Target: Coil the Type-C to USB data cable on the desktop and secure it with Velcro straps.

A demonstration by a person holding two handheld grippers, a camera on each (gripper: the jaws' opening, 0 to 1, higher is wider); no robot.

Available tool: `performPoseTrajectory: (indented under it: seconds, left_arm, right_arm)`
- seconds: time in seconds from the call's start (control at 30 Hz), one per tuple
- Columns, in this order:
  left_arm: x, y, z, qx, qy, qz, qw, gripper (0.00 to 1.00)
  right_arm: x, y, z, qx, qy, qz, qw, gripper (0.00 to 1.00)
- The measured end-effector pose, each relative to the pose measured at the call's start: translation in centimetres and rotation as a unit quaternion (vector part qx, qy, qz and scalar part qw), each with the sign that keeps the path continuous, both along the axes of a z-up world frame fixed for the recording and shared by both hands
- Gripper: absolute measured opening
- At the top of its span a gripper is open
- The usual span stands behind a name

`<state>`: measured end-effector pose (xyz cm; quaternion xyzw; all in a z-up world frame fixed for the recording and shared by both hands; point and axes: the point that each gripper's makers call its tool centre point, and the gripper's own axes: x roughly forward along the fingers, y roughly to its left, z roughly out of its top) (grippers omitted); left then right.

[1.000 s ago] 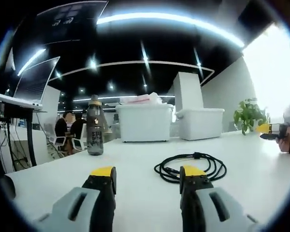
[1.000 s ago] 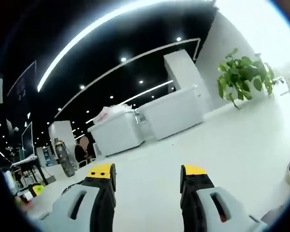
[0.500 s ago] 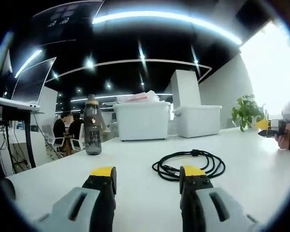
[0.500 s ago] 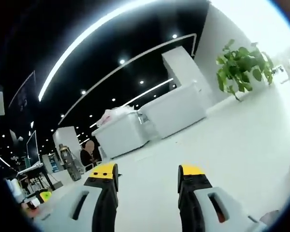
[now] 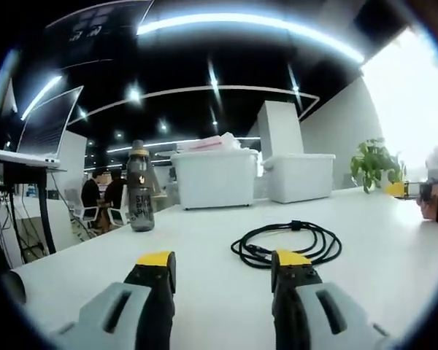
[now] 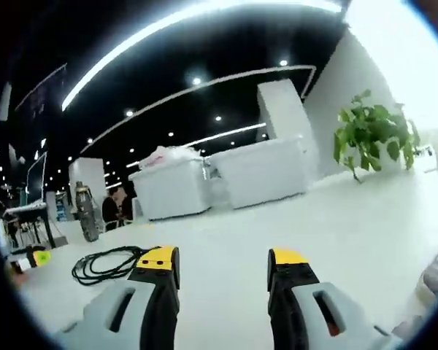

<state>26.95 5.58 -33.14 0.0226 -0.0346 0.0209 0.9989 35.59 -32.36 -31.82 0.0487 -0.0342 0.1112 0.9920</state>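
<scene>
On desk (image 5: 204, 240), coiled cable (image 5: 287, 243), apparently unstrapped

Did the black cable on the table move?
No. In the left gripper view the cable keeps its place against the bottle and the bins; just the camera shifted.

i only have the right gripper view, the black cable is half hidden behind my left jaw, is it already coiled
Observer: In the left gripper view the cable lies whole on the white desk, in loose loops with no strap around it.
Operator: is the left gripper near it
Observer: The left gripper is open, and its right jaw tip overlaps the near edge of the coil; I cannot tell whether it touches.
Operator: anything else beside the cable
Observer: A dark water bottle stands upright to the cable's left, well apart from it.
</scene>
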Motion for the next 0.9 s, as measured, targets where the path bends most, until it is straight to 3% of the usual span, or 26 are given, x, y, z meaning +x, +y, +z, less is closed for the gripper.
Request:
performPoseTrajectory:
  seconds: [0.1,0.23,0.27,0.33,0.43,0.53,0.6,0.73,0.9]
  left_arm:
    - [0.4,0.3,-0.3,0.001,0.011,-0.002,0.9999,0.54]
    - [0.0,0.7,1.3,-0.056,-0.037,-0.012,0.9976,0.53]
    - [-0.2,0.8,1.0,-0.051,-0.032,-0.009,0.9982,0.53]
    - [-0.2,1.0,0.6,-0.049,-0.021,-0.004,0.9986,0.53]
    - [-0.8,1.2,0.3,-0.045,-0.012,0.0,0.9989,0.54]
    - [-1.2,1.1,-0.6,-0.031,0.007,0.001,0.9995,0.54]
    - [-1.3,0.9,-1.2,-0.019,0.024,-0.001,0.9995,0.54]
    - [-1.3,0.9,-0.4,-0.051,0.003,-0.017,0.9985,0.54]
    - [-1.5,0.8,-0.7,-0.053,0.011,-0.029,0.9981,0.54]
  right_arm:
    - [0.6,0.0,0.5,-0.008,-0.01,0.011,0.9999,0.45]
    - [1.3,0.1,1.1,0.038,-0.011,0.027,0.9988,0.47]
    - [1.7,0.0,1.0,0.035,-0.007,0.022,0.9991,0.47]
    - [2.6,-0.2,0.9,-0.03,-0.015,0.008,0.9994,0.47]
    - [4.4,0.2,1.0,-0.039,-0.036,0.01,0.9985,0.49]
    - [5.1,0.6,0.5,-0.037,-0.025,0.028,0.9986,0.49]
    - [5.2,0.7,-0.1,-0.016,-0.009,0.03,0.9994,0.49]
    - [4.6,0.8,-1.2,-0.036,0.016,0.039,0.9985,0.49]
    - [4.1,1.1,-1.1,-0.014,0.022,0.054,0.9982,0.49]
